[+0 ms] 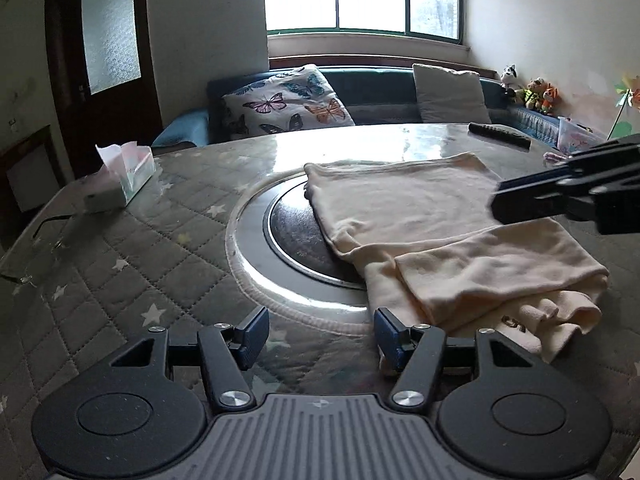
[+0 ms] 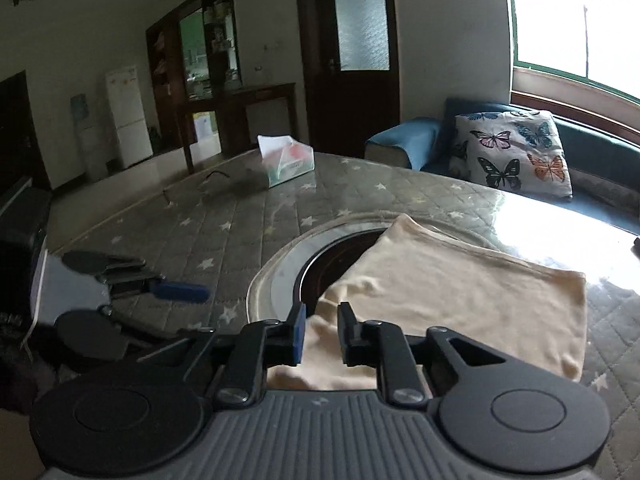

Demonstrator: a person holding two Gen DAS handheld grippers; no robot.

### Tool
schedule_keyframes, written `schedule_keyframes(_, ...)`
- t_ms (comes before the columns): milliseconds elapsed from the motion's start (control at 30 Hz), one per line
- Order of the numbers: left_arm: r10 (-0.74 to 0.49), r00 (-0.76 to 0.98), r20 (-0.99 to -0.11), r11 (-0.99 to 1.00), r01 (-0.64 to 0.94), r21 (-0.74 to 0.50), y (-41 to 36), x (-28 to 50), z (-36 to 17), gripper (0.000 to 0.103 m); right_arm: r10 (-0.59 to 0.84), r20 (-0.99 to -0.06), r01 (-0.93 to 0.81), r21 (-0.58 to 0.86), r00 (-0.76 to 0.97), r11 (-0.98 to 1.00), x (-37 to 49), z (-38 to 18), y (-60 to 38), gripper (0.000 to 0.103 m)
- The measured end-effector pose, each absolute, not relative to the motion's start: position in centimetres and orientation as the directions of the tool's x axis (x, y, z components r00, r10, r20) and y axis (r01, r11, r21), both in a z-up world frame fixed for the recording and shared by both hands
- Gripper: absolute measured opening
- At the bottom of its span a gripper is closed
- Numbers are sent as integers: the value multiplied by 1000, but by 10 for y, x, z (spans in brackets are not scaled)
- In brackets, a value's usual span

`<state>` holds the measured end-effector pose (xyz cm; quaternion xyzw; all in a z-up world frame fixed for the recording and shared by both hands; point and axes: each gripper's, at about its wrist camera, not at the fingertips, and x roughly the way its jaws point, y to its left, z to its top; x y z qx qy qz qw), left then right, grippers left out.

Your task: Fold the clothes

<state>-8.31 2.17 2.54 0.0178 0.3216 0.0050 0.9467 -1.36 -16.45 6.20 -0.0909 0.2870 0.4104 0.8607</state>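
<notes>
A cream garment [image 1: 440,236] lies partly folded on the glass-topped table, one part doubled over its near end; it also shows in the right wrist view [image 2: 460,292]. My left gripper [image 1: 320,338] is open and empty, low over the table, its right finger at the cloth's near left edge. My right gripper [image 2: 321,330] hovers just above the garment's near end with its jaws a narrow gap apart and nothing between them. It shows in the left wrist view [image 1: 500,204] as a dark blurred shape over the cloth. The left gripper shows in the right wrist view [image 2: 180,292].
A round dark inset [image 1: 296,236] sits in the table [image 1: 160,264] partly under the garment. A tissue box [image 1: 124,178] stands at the far left and a remote control [image 1: 500,134] at the far right edge. A sofa with cushions [image 1: 288,100] lies beyond.
</notes>
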Motion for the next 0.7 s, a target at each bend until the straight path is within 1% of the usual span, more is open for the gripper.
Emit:
schedule_keyframes(100, -5, 800, -600, 999, 27, 27, 16, -80, 27, 58, 624, -583, -736, 63, 521, 674, -14, 63, -184, 17)
schedule_keyframes(167, -39, 803, -595, 998, 63, 21, 7, -77, 29, 55, 582, -613, -702, 61, 534, 709, -10, 56, -203, 17)
schedule_keyframes(233, -75, 800, -595, 994, 105, 16, -3, -74, 28, 55, 536, -647, -662, 63, 543, 747, -8, 46, -225, 18)
schedule_keyframes(400, -131, 768, -627, 980, 195, 34, -24, -64, 20, 55, 470, -695, -578, 96, 544, 810, -8, 23, -271, 18)
schedule_keyframes(600, -112, 753, -648, 973, 215, 83, -30, -68, 13, 55, 456, -714, -535, 135, 531, 834, -12, 5, -298, 21)
schedule_keyframes(700, -77, 752, -655, 969, 210, 127, -31, -70, 10, 53, 468, -703, -537, 145, 535, 831, -14, 4, -304, 26)
